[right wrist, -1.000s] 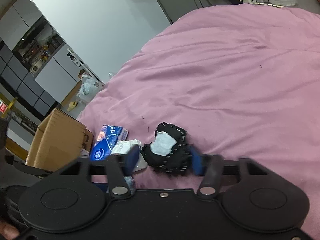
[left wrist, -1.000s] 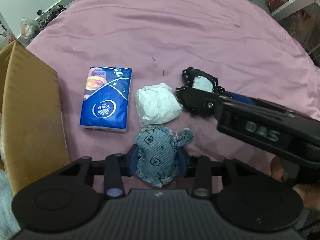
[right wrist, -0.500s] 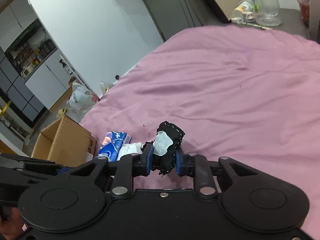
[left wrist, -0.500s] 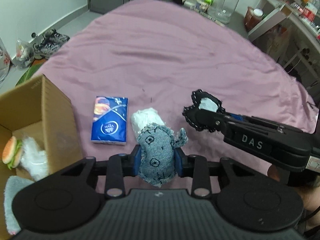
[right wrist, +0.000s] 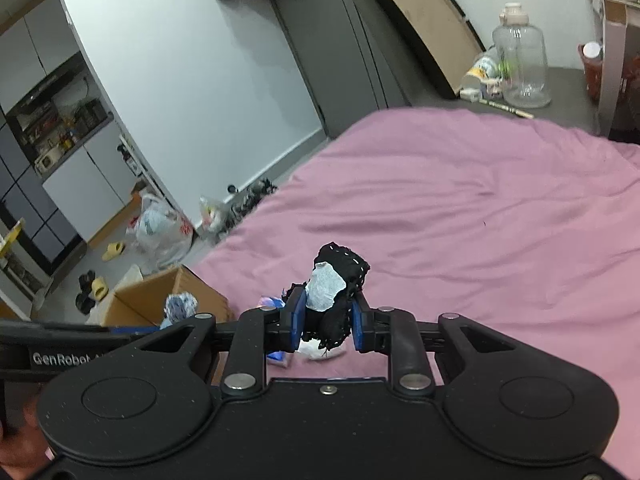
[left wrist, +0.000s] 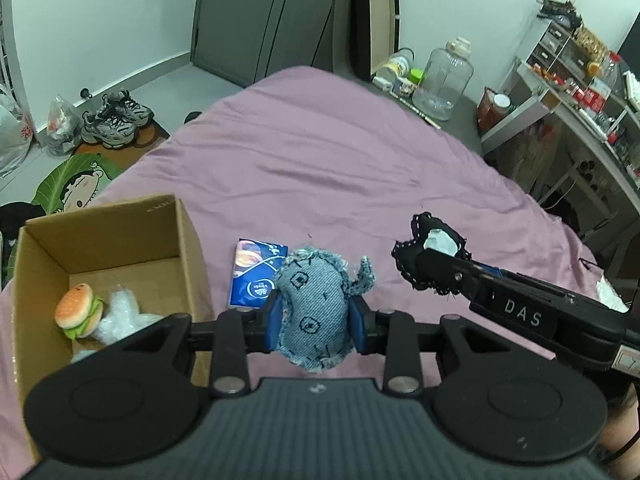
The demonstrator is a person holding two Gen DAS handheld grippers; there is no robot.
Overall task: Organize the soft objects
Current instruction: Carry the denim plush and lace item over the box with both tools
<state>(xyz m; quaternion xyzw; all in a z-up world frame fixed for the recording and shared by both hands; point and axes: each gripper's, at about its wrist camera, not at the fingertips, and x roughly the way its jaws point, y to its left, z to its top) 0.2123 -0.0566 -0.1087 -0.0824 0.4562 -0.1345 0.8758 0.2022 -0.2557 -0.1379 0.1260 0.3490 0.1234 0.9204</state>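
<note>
My left gripper (left wrist: 316,320) is shut on a blue denim stuffed toy (left wrist: 314,308) and holds it above the pink bed, just right of an open cardboard box (left wrist: 120,236). The box holds a plush burger (left wrist: 78,316) and a clear plastic wad (left wrist: 120,314). My right gripper (right wrist: 326,322) is shut on a black-and-white fabric toy (right wrist: 334,292), lifted off the bed; it also shows in the left wrist view (left wrist: 430,252). The denim toy (right wrist: 180,308) and box (right wrist: 160,300) show at the left in the right wrist view.
A blue tissue pack (left wrist: 256,276) lies on the pink bedspread (left wrist: 340,168) beside the box. A crumpled white tissue (right wrist: 316,350) lies under the right gripper. Shoes (left wrist: 116,120) and bags sit on the floor left; a big clear jar (left wrist: 444,76) and shelves stand beyond the bed.
Both grippers have risen from the bed, each with its toy. The left one has moved toward the box, so its inside now shows. The right gripper closed on the black toy.
</note>
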